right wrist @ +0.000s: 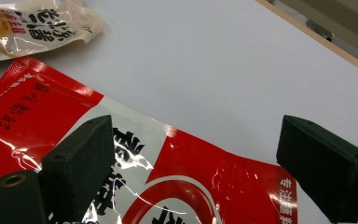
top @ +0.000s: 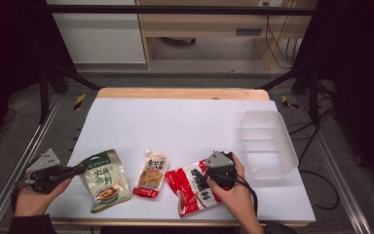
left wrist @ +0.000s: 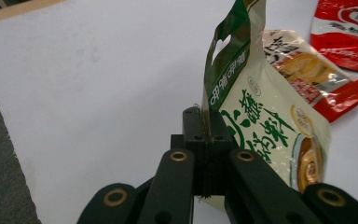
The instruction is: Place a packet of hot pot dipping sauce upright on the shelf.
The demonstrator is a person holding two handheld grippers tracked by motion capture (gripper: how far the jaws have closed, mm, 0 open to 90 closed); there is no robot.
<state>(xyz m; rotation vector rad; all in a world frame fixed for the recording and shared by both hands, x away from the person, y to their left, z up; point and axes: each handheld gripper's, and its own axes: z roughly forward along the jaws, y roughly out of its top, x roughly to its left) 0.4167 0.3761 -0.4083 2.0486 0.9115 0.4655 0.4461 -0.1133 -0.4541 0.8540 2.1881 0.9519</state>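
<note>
White tabletop (top: 185, 122), dark room; left gripper (left wrist: 204, 135) pinching green pouch (left wrist: 261, 116), right gripper (right wrist: 196, 163) spread

Green-and-cream pouch (left wrist: 261, 126): big green Chinese chars, too stylised to read. Cream spout pouch (top: 151, 174): black Chinese chars, blurred. Red-and-silver packet (right wrist: 177, 186): bold black chars cropped, small white chars along edge, illegible.

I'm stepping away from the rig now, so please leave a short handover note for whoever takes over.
Left gripper: shut on the top edge of the green-and-cream pouch, lifting that edge.
Right gripper: open, above the red-and-white pouch, not gripping.
The orange-and-cream spout pouch lies between them.
The clear plastic tray at the right holds nothing.
Done: one pouch gripped.
Left: likely moving all three pouches into the tray.
</note>
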